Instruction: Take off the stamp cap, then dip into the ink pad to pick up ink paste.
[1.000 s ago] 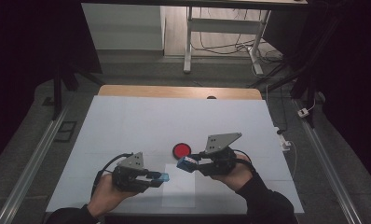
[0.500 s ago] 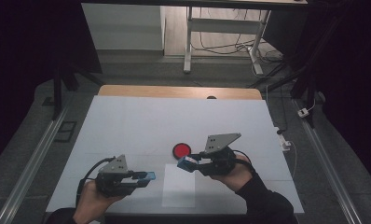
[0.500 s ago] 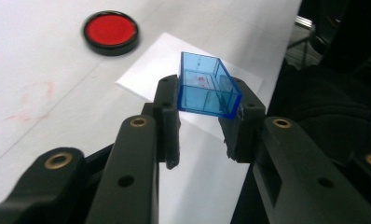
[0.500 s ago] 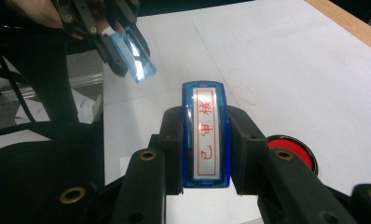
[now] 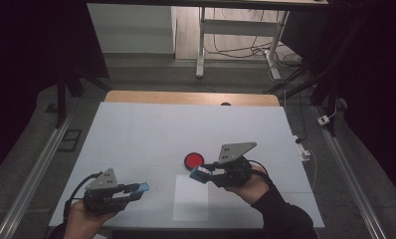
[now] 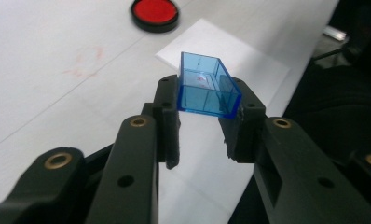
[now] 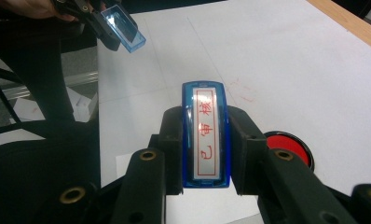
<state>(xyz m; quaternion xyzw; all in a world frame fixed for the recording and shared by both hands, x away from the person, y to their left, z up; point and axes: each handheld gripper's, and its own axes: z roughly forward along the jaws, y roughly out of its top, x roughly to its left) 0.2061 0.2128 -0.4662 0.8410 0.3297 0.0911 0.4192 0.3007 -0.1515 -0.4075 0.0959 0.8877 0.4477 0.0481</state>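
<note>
Left gripper view: left tool [image 6: 203, 122] clenched on a clear blue plastic stamp cap [image 6: 206, 87], open box shape, held by its two long sides, hollow end pointing away from the hand. Faint red smear inside it.

Right gripper view: right tool [image 7: 205, 140] clenched on a blue-bodied rectangular rubber stamp [image 7: 206, 135], white label with red characters facing up. Cap seen beyond it at about 10 o'clock, in the other hand's tool.

High view: left tool [image 5: 136, 190] now sits near the worktop's [image 5: 146, 129] front-left corner, roughly 8 o'clock from the middle. One second ago it was close in, almost nose to nose with the right tool [image 5: 200, 173]; half a second ago, partway out. It has slid steadily toward 9 o'clock, staying low over the surface. Right tool has not shifted; stamp [image 5: 200, 174] remains just at 5 o'clock of the round red ink pad in a black rim [image 5: 194, 160] and above the far edge of the white paper sheet [image 5: 191, 197].

Reading: cap and stamp body are now well apart, so the uncapping looks finished. Stamp face likely exposed on the far side, though I cannot see it. Probable next step is inking at the pad, then pressing on the paper. Cap is parked clear of that path.
</note>
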